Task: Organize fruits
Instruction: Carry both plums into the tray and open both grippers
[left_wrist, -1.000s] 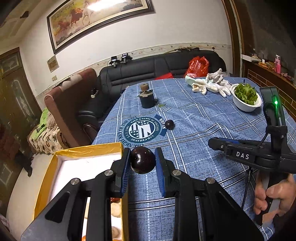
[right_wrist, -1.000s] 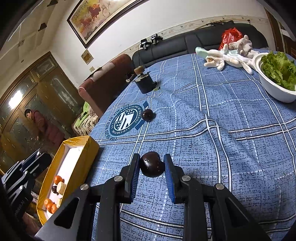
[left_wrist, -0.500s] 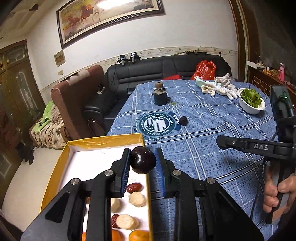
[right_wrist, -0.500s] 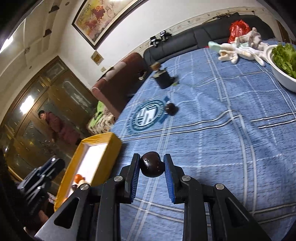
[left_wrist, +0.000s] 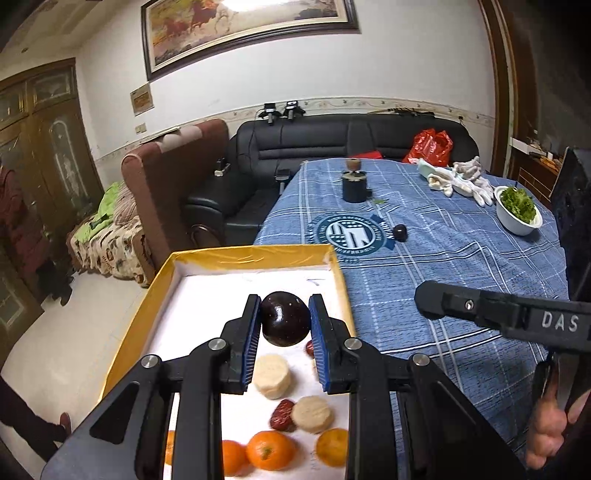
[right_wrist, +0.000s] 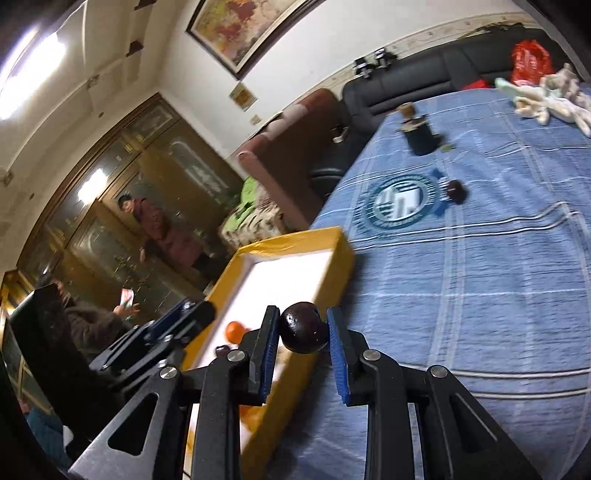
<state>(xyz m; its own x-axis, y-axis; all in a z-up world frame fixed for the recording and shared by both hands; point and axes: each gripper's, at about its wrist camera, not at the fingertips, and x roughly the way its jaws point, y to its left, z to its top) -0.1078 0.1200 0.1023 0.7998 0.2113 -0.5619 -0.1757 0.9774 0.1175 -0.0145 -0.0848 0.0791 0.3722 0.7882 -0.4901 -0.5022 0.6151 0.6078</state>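
My left gripper (left_wrist: 285, 325) is shut on a dark plum (left_wrist: 285, 318) and holds it above the white inside of the yellow box (left_wrist: 255, 254). The box holds oranges (left_wrist: 269, 450), pale round slices (left_wrist: 272, 376) and red dates (left_wrist: 282, 414). My right gripper (right_wrist: 303, 334) is shut on a second dark plum (right_wrist: 303, 328), over the box's right wall (right_wrist: 334, 273). A third plum (left_wrist: 400, 232) lies on the blue tablecloth beside the round emblem; it also shows in the right wrist view (right_wrist: 456, 191).
A black jar (left_wrist: 354, 186) stands further back on the table. A white bowl of greens (left_wrist: 517, 212) and white gloves (left_wrist: 461, 177) lie at the far right. Sofas (left_wrist: 332, 147) stand behind the table. The right gripper's body (left_wrist: 517, 321) reaches in from the right.
Both grippers moved left toward the yellow box with their plums. The left one went from over the tablecloth to over the box's inside; the right one reached the box's right wall.
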